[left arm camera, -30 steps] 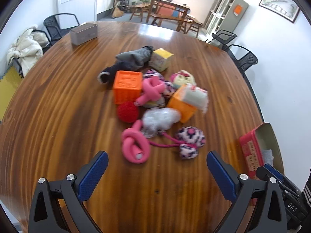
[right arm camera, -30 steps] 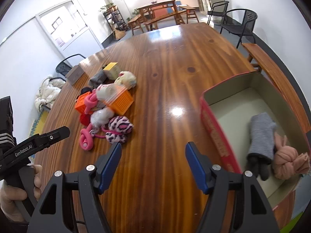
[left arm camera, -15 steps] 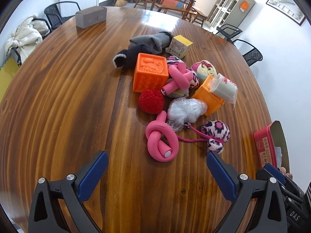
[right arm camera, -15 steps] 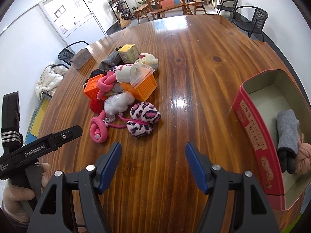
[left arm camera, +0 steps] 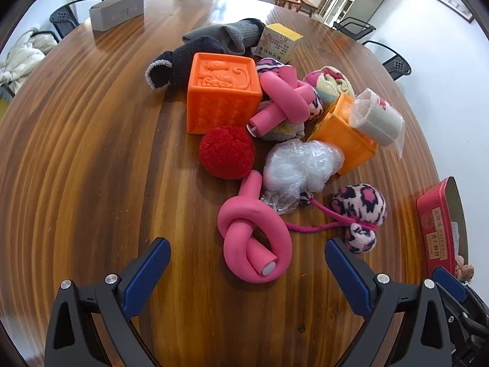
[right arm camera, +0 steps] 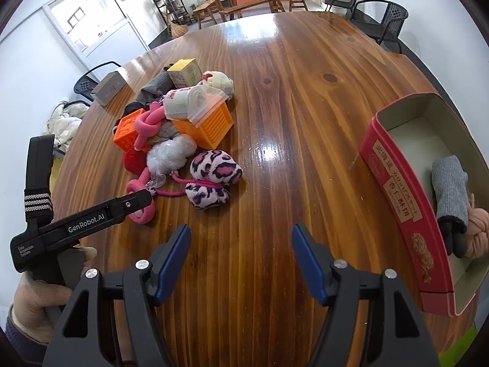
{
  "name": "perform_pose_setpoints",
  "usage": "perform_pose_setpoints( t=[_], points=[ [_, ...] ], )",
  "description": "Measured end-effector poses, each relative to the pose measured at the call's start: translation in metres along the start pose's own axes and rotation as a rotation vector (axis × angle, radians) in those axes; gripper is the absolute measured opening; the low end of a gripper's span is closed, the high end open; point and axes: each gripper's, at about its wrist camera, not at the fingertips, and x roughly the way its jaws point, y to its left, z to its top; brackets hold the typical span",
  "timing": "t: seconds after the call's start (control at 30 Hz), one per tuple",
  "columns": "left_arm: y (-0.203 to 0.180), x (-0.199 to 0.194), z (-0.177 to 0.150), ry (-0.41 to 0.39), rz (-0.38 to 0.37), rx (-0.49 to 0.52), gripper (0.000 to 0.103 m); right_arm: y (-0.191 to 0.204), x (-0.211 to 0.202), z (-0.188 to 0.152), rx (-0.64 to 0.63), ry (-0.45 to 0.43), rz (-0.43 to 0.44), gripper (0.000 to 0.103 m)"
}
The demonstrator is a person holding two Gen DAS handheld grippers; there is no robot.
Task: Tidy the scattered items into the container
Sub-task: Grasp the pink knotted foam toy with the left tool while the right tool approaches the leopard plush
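Note:
A pile of toys lies on the wooden table. Nearest my open, empty left gripper is a knotted pink foam tube, just ahead between the jaws. Behind it are a red pom-pom ball, a crumpled plastic bag, an orange cube, a second pink knot and a leopard plush. My right gripper is open and empty over bare table. The red tin at right holds a grey sock and a peach knot.
A yellow-orange crate carries a bagged white roll. Dark socks and a yellow box lie behind the pile. A grey speaker stands far left. Chairs ring the table. The left gripper's body shows in the right wrist view.
My left gripper has moved forward toward the pile, so the pink knot now sits close between its jaws. My right gripper has swung left, away from the tin.

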Motion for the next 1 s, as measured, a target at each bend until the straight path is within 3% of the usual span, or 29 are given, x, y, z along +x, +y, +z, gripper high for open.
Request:
perform_pose_setpoints(
  t=[0.07, 0.27, 0.33, 0.47, 1.0],
  points=[
    [0.001, 0.003, 0.001, 0.003, 0.006, 0.005, 0.101, 0.0, 0.003, 0.0, 0.006, 0.006, -0.005, 0.072],
    [0.002, 0.004, 0.002, -0.011, 0.038, 0.029, 0.082, 0.005, 0.014, 0.005, 0.001, 0.024, -0.003, 0.072],
    [0.002, 0.002, 0.002, -0.02, 0.027, 0.039, 0.066, 0.008, 0.018, 0.007, -0.006, 0.03, 0.002, 0.072],
    [0.001, -0.002, 0.001, -0.02, 0.011, 0.058, 0.051, 0.014, 0.03, 0.014, -0.026, 0.039, 0.011, 0.072],
    [0.02, -0.045, -0.007, -0.073, 0.038, 0.022, 0.049, 0.027, 0.087, 0.045, -0.046, 0.095, 0.038, 0.072]
  ],
)
